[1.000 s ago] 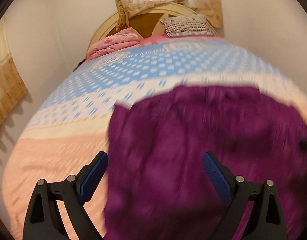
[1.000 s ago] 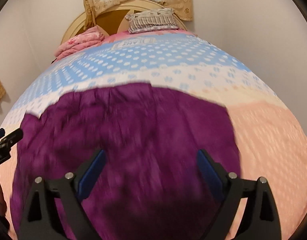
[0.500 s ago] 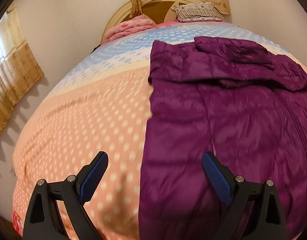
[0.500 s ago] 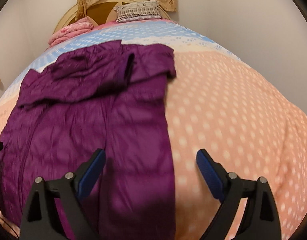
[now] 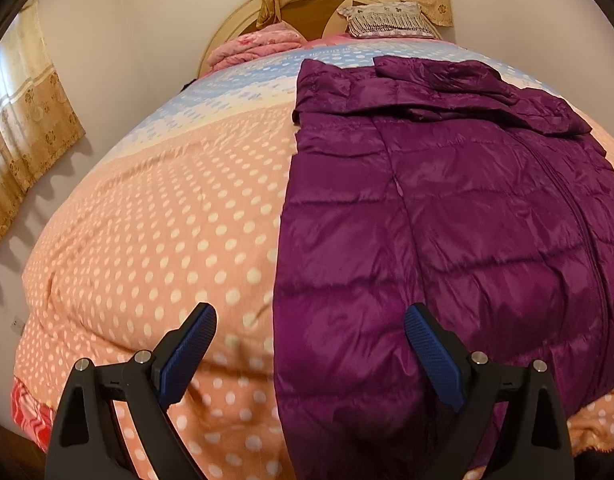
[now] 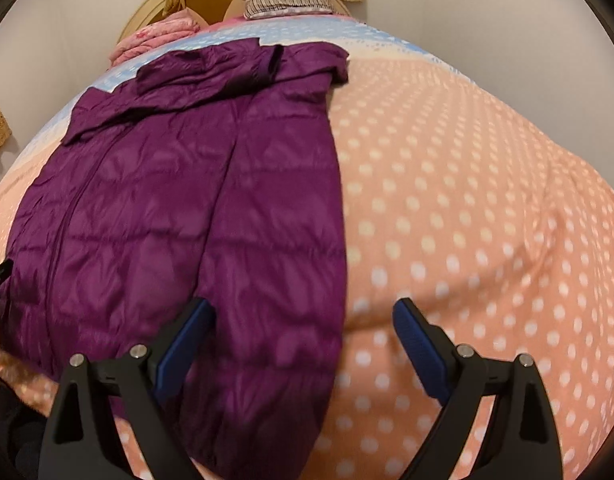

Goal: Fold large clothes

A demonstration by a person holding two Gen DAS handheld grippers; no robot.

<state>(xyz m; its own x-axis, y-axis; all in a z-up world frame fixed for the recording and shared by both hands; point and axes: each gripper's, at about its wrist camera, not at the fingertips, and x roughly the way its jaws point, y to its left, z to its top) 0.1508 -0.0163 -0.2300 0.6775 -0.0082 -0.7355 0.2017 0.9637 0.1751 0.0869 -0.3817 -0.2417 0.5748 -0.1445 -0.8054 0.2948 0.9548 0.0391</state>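
Polka-dot bedding in peach and blue covers the bed (image 5: pixel 155 216), with a curtain (image 5: pixel 23 120) on the far left wall, a folded pink quilt (image 5: pixel 259 46) and a fringed pillow (image 5: pixel 387 20) against the rounded headboard (image 5: pixel 307 8) beyond. Left of centre, the left gripper (image 5: pixel 310 350) hovers over the near edge of the bed with its jaws spread wide and nothing between them, straddling the left border of the purple down coat (image 5: pixel 447 220). That coat lies flat and lengthwise on the bedding, zip up the middle, hem toward the camera, sleeves or hood bunched across its far end. Further right, the right gripper (image 6: pixel 303 330) is likewise spread and empty, poised above the coat's right border. Judging by this, the coat is laid out and the first fold has not begun; the next move likely calls for each gripper to descend and pinch its own hem corner or side edge before carrying it across or up
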